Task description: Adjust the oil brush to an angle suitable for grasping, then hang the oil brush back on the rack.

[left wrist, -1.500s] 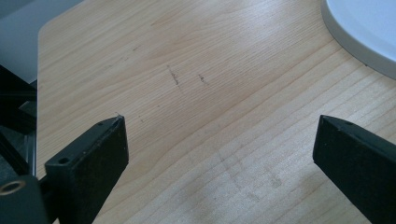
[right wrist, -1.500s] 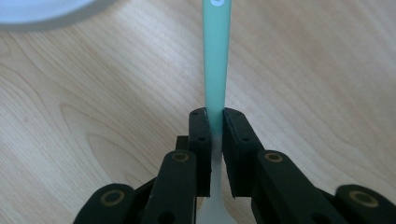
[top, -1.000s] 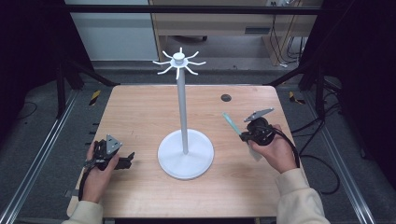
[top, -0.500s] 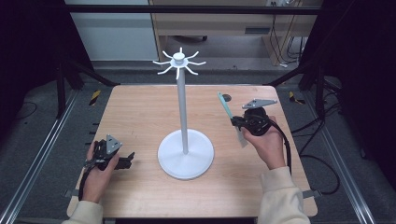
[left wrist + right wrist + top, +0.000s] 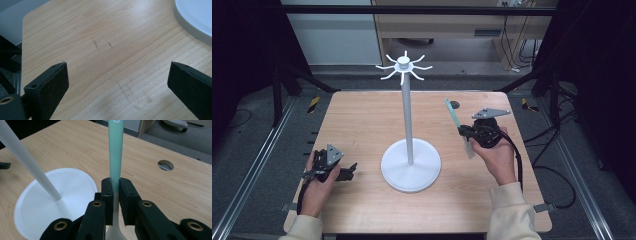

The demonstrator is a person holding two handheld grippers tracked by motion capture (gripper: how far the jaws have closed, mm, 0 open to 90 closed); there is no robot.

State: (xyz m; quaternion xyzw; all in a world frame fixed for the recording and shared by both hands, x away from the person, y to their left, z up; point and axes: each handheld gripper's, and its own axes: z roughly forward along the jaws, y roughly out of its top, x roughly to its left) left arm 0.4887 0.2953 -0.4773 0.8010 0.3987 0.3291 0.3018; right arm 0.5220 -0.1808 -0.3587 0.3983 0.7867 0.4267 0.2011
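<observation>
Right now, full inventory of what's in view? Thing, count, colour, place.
Stand: 1, white, round base at table centre, tall pole with hook arms on top.
Utensil: 1, mint-green handle with a whitish end, clamped in the right gripper, handle up toward the far edge.
Table: 1, light wood, with a round hole near its far right edge.
Yellow-black tools: 2, on the floor beside the far corners.
Left gripper: 1, black, jaws wide open and holding nothing, resting low at the near left.
Right gripper: 1, black, shut on the utensil, right of the stand.
Hands: 2, light sleeves, near edge.
</observation>
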